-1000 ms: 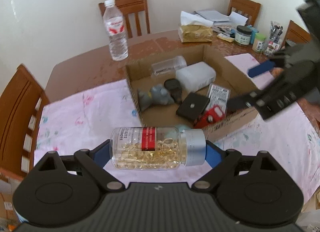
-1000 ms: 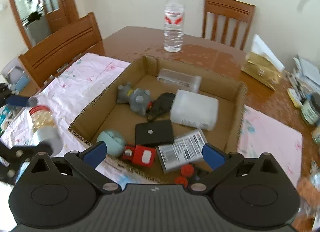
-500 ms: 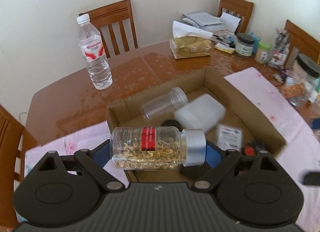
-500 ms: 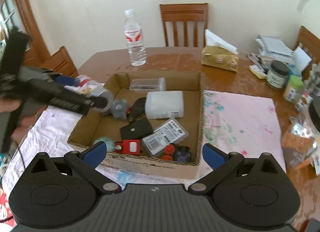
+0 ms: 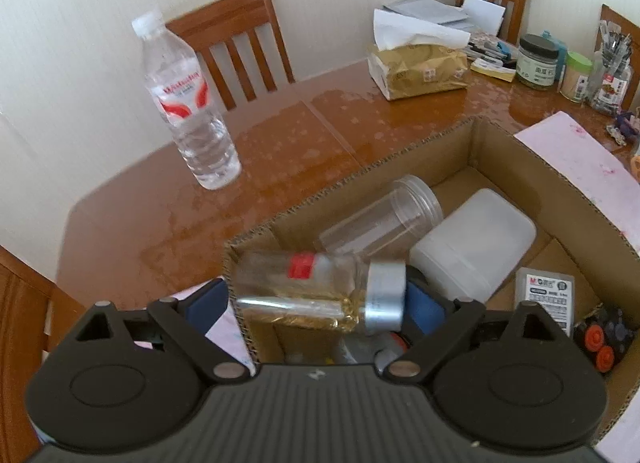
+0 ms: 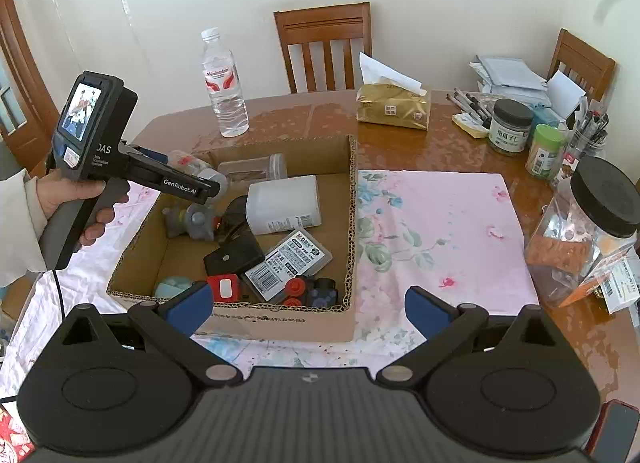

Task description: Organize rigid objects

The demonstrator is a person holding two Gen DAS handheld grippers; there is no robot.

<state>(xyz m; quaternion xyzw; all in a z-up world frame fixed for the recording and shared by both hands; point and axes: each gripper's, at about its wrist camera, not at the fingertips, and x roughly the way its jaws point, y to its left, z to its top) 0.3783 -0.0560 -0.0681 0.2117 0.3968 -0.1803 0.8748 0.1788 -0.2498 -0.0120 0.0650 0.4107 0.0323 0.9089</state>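
My left gripper [image 5: 316, 303] is shut on a clear pill bottle [image 5: 316, 291] with yellow capsules, a red label and a silver cap. It holds the bottle sideways over the near left corner of the open cardboard box [image 5: 532, 167]. In the right wrist view the left gripper [image 6: 200, 179] and the pill bottle [image 6: 196, 167] hang over the box [image 6: 352, 223] at its far left. My right gripper [image 6: 308, 309] is open and empty, in front of the box's near wall.
The box holds a clear jar [image 5: 384, 215], a white container [image 5: 476, 243], a grey toy [image 6: 192, 219], a black case [image 6: 234, 255] and small toys. A water bottle [image 6: 222, 83], tissue pack [image 6: 394, 105], several jars [image 6: 510, 127] and a black-lidded plastic jar [image 6: 584, 231] stand on the table.
My left gripper has carried the pill bottle forward and over the box's corner, and the bottle has tilted. My right gripper has drawn back from the box and stayed open.
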